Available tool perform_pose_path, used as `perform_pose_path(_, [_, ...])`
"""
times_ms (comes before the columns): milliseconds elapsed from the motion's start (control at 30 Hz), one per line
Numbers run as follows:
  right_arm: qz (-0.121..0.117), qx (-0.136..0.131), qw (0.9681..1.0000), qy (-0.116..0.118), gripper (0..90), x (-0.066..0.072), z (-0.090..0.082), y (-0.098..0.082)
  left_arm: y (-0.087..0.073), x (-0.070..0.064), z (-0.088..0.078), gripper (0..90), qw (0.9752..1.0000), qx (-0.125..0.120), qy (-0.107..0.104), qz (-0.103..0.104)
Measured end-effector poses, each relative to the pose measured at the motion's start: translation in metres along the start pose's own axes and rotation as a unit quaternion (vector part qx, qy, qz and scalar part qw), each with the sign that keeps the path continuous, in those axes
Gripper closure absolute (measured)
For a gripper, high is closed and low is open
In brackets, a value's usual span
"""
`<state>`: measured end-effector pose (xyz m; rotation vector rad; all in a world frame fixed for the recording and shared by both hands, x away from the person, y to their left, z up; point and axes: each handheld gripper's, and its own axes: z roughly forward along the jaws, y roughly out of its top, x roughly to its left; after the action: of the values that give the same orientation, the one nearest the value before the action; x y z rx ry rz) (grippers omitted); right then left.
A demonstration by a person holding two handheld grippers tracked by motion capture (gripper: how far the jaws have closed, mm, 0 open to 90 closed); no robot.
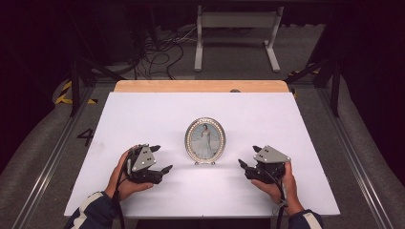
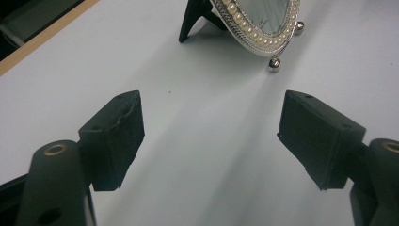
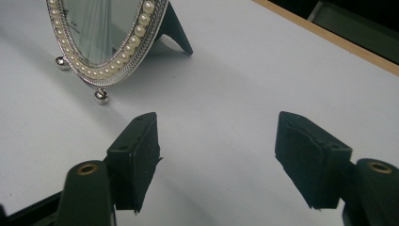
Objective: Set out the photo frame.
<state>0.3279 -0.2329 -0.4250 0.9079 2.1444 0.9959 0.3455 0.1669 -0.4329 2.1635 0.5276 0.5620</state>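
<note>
- Standing upright in the middle of the white table (image 1: 143, 109) is an oval picture frame (image 1: 205, 140), propped on its back leg and two little ball feet, pearl trim facing the person.
- Left gripper (image 1: 162, 160) sits off to the frame's left, jaws spread wide with nothing between them. In the left gripper view there's just bare tabletop between the pads, and the picture frame (image 2: 256, 23) is up ahead, clearly apart.
- Right gripper (image 1: 249, 156) mirrors it on the other side, also wide and empty. Its own view shows the picture frame (image 3: 106, 40) ahead and to one side, not touched.
- So as far as I can judge, the frame is set down and stable, and neither tool has a hold on it.
- Can't tell from this whether the job is placing it (then it looks basically done) or picking it up (then all of it's left: close in from both sides and grip the rim).
- Nothing else is on the table.
</note>
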Motion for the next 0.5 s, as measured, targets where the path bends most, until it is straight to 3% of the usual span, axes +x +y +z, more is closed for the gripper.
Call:
perform_pose_path(267, [-0.006,0.003,1.0000,-0.006,28.6,-0.003,-0.004,-0.006,-0.010,0.004,-0.008,18.6,0.9999,0.006,0.013,-0.005])
perform_pose_path(500, [-0.006,0.007,0.9999,-0.014,25.1,-0.007,-0.008,-0.012,-0.018,0.006,-0.013,16.3,0.9998,0.009,0.010,-0.013])
